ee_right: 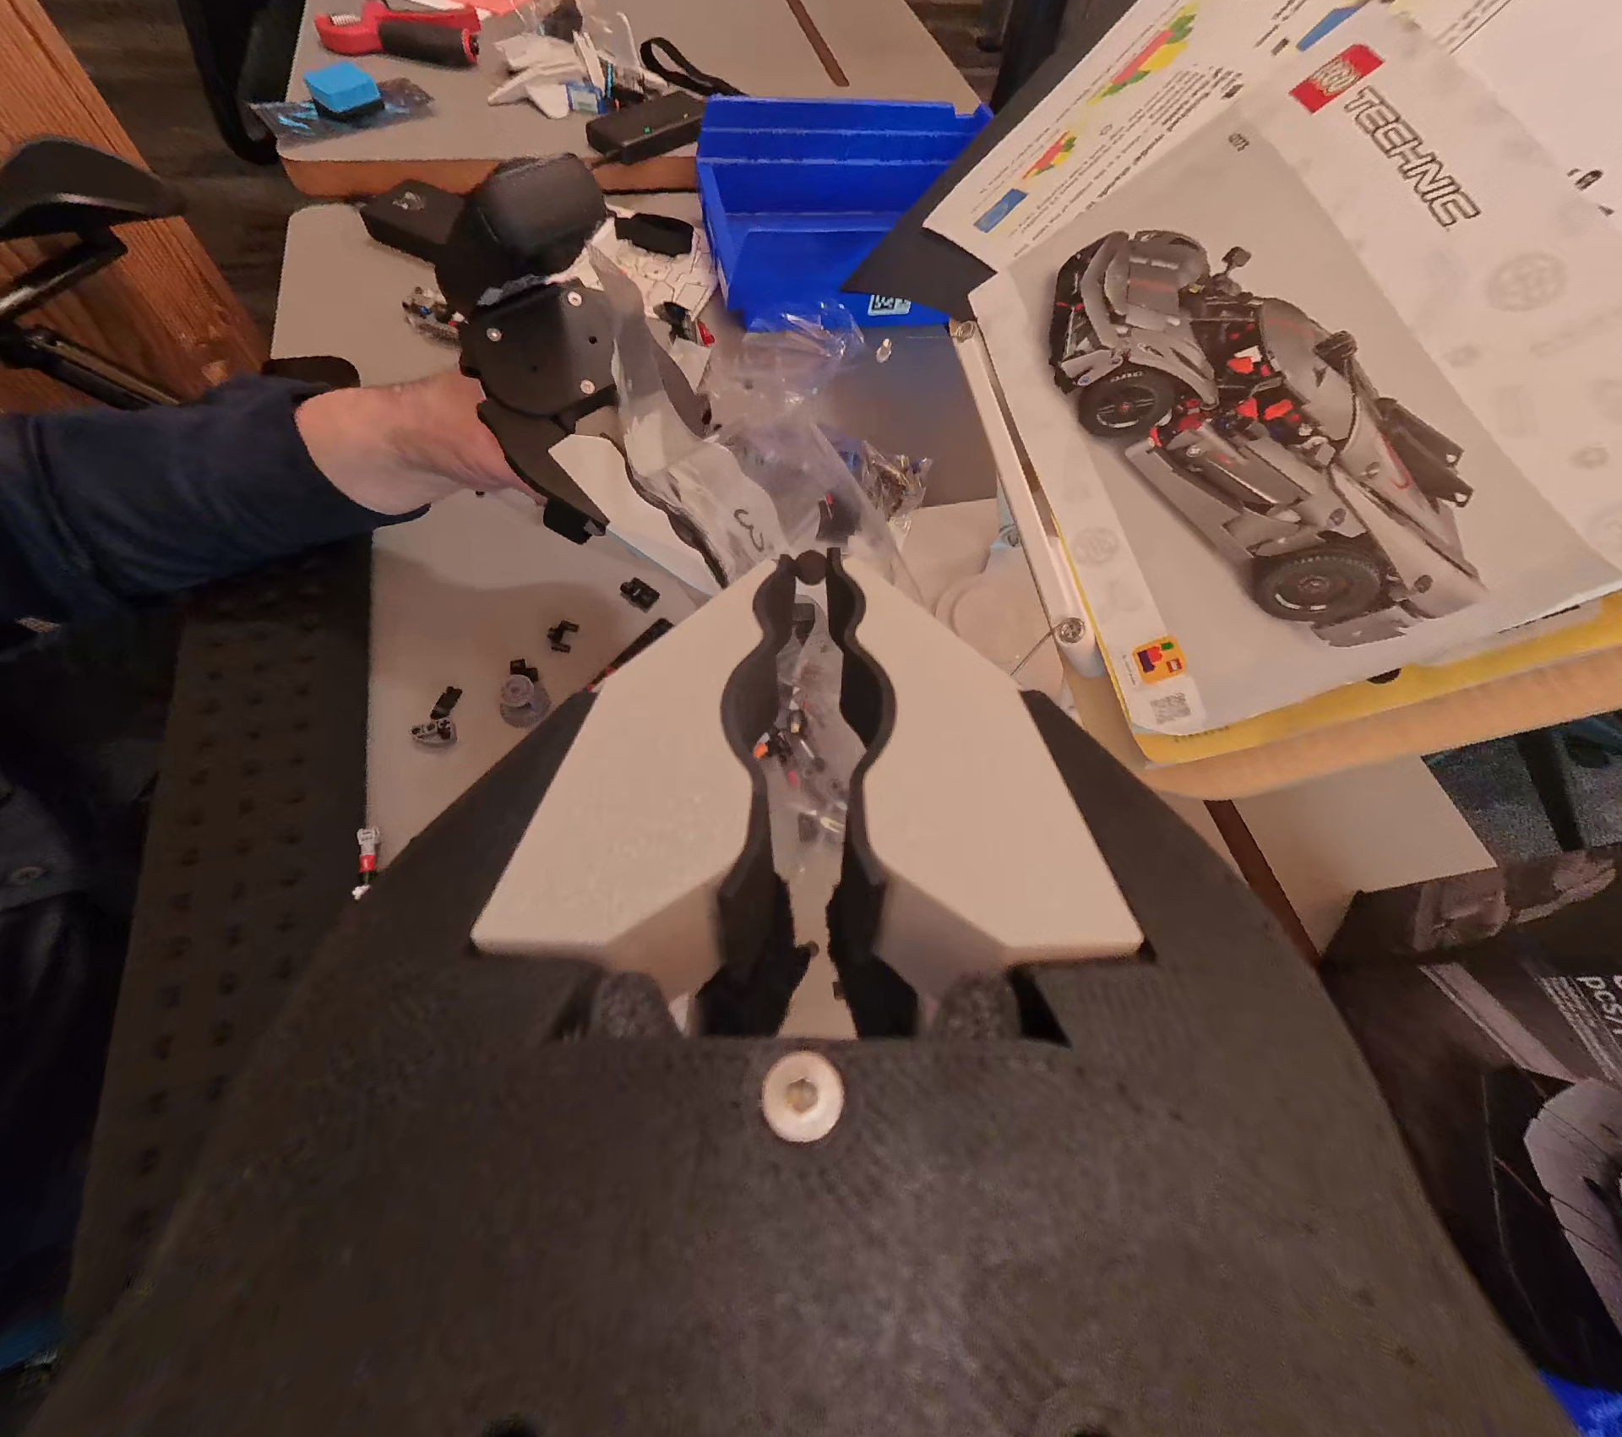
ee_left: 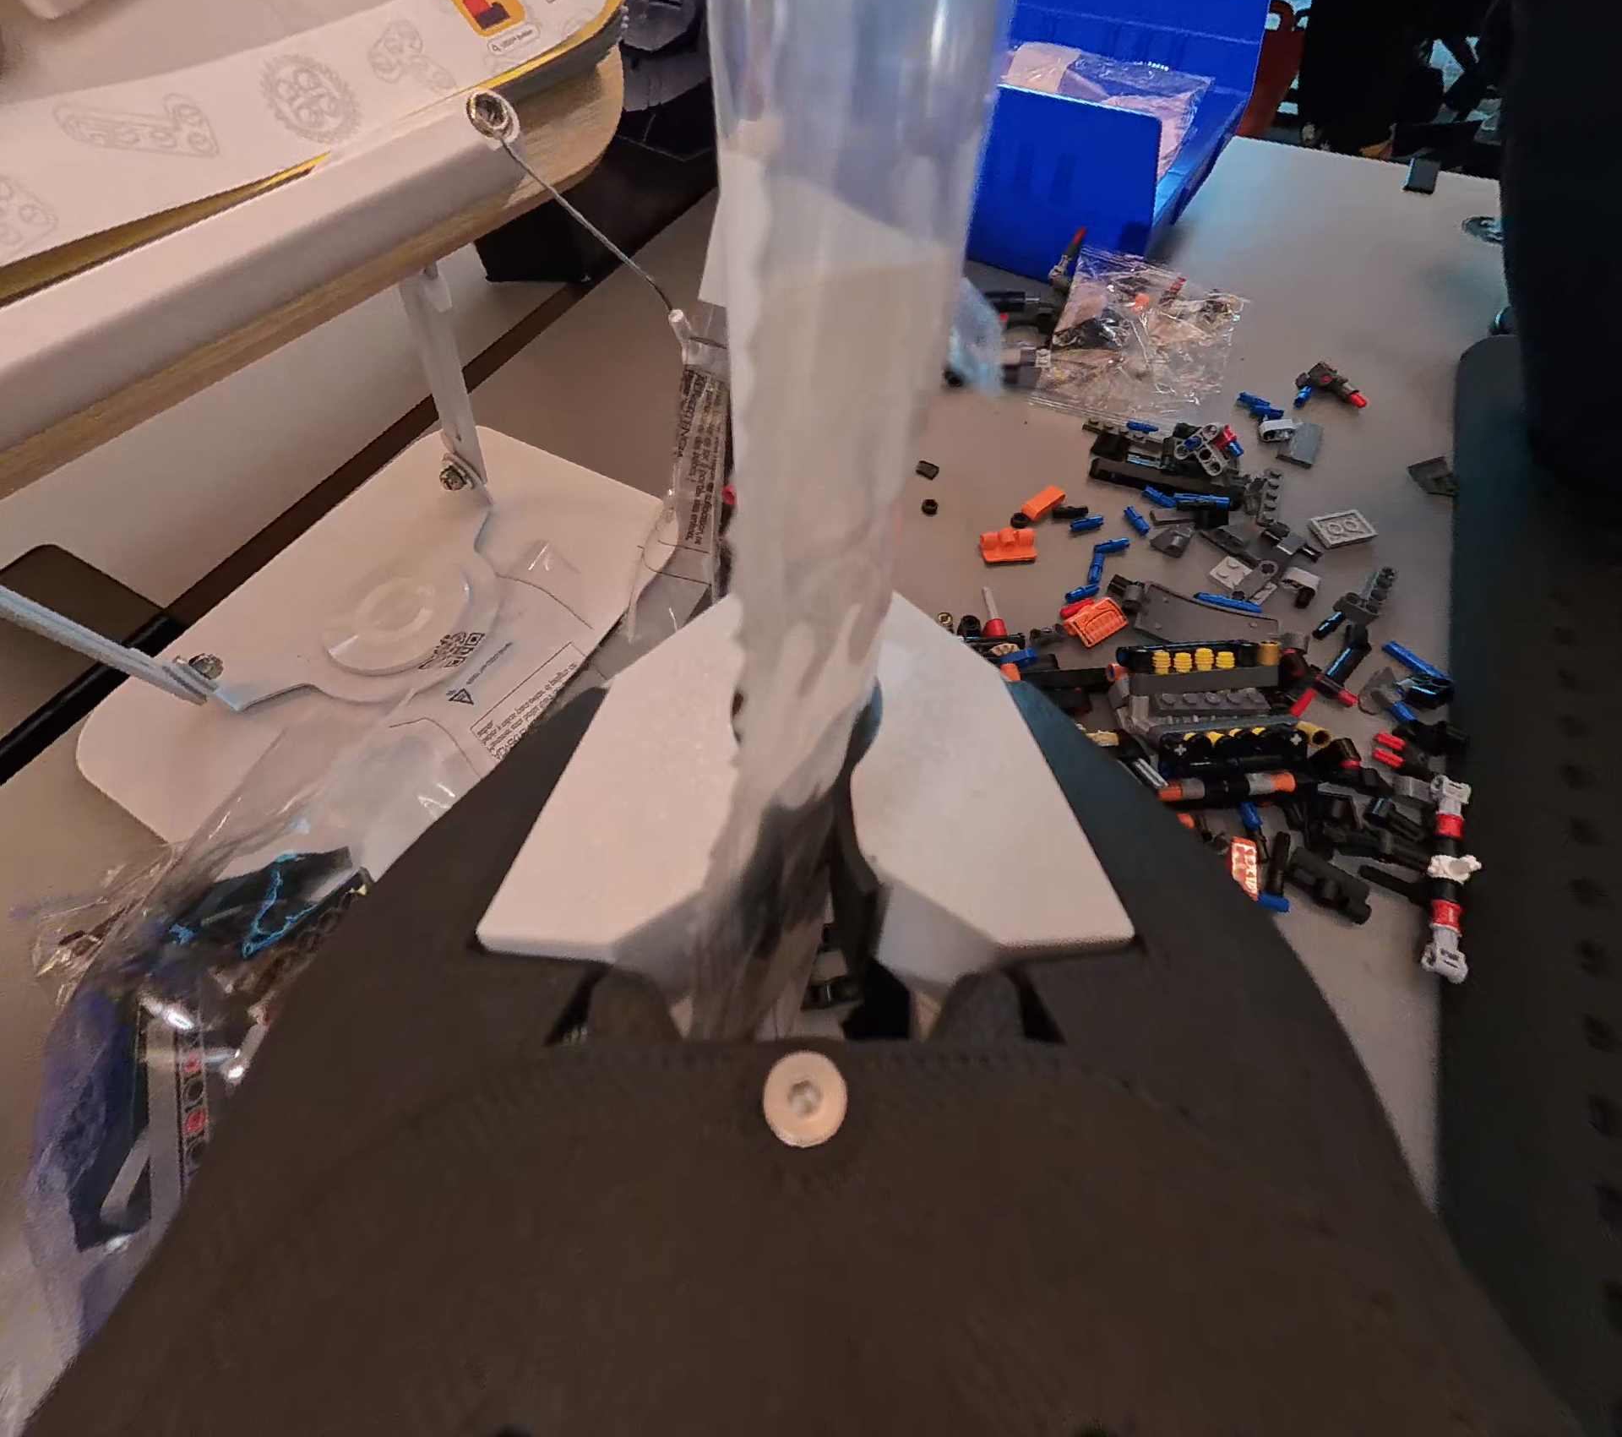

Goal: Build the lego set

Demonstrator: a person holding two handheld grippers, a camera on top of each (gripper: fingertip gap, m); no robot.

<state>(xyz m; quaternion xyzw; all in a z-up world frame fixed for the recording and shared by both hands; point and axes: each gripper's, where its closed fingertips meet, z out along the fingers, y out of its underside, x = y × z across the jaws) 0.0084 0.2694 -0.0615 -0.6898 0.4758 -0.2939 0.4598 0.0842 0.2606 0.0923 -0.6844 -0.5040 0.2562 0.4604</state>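
My left gripper (ee_left: pixel 807 631) is shut on a clear plastic bag (ee_left: pixel 834 254), which stretches up and away from it, out of the top of the view. In the right wrist view the left gripper (ee_right: pixel 667 482), held by a hand (ee_right: pixel 395 438), grips the same bag (ee_right: pixel 790 412) of small Lego parts. My right gripper (ee_right: pixel 807 570) is shut at its tips on the bag's near edge, and bag parts show through the gap between its fingers. Loose Lego pieces (ee_left: pixel 1229 693) lie spread on the grey table to the left gripper's right.
The instruction booklet (ee_right: pixel 1316 342) lies open on a white stand (ee_left: pixel 395 605). A blue bin (ee_left: pixel 1097 166) stands behind the pieces, with a small bag of parts (ee_left: pixel 1141 333) before it. Another bag of parts (ee_left: pixel 175 1000) lies at the near left. A black perforated surface (ee_right: pixel 254 780) borders the table. Spacing between my two grippers at the tips: around 20 cm.
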